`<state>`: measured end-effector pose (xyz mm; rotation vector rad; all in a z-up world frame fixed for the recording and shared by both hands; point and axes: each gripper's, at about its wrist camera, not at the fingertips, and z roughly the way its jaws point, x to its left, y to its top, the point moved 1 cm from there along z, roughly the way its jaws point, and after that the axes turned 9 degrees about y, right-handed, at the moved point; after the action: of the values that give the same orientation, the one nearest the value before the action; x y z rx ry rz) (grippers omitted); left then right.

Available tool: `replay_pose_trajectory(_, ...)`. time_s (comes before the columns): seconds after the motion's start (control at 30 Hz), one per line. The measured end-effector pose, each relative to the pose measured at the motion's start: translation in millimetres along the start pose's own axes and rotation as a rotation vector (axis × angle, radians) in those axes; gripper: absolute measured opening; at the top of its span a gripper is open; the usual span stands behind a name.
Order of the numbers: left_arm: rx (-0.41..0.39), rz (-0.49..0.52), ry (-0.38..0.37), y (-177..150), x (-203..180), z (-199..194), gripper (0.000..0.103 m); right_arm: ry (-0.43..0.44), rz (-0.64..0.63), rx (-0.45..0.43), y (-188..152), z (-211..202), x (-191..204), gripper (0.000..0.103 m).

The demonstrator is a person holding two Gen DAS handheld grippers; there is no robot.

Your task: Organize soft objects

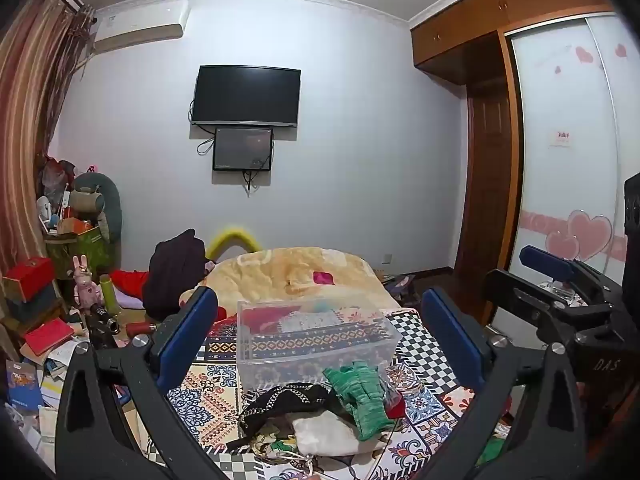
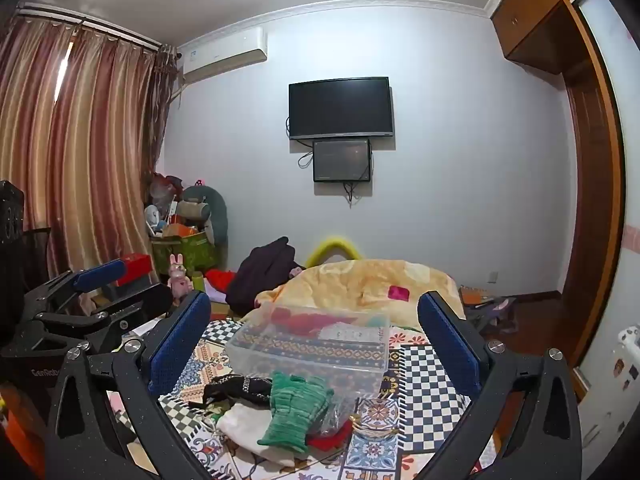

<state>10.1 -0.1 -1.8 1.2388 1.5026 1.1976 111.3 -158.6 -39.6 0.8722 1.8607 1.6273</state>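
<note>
A heap of soft things lies on the patterned bed cover [image 1: 204,396]: green knitted gloves [image 1: 362,390], a black patterned cloth [image 1: 280,400] and a white cloth [image 1: 328,434]. Behind it stands a clear plastic box [image 1: 312,340] with red and pale fabric inside. My left gripper [image 1: 320,320] is open and empty, held above the heap. In the right wrist view the gloves [image 2: 298,408], black cloth [image 2: 236,388], white cloth [image 2: 248,426] and box [image 2: 312,344] lie ahead. My right gripper [image 2: 314,332] is open and empty.
A yellow blanket [image 1: 304,268] with a pink item [image 1: 324,278] covers the far end of the bed. A dark garment [image 1: 176,272] hangs at the bed's left. Clutter, boxes and a pink rabbit toy [image 1: 84,280] fill the left floor. A wardrobe [image 1: 560,152] stands right.
</note>
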Motion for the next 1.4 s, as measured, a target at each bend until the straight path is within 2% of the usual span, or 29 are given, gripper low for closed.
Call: replay_pose_trajectory(1.4,-0.012,-0.009,0.019,-4.3,2.8,4.5,0.103,0.013,0.012,-0.015,-1.5,-3.0,-2.4,0.103)
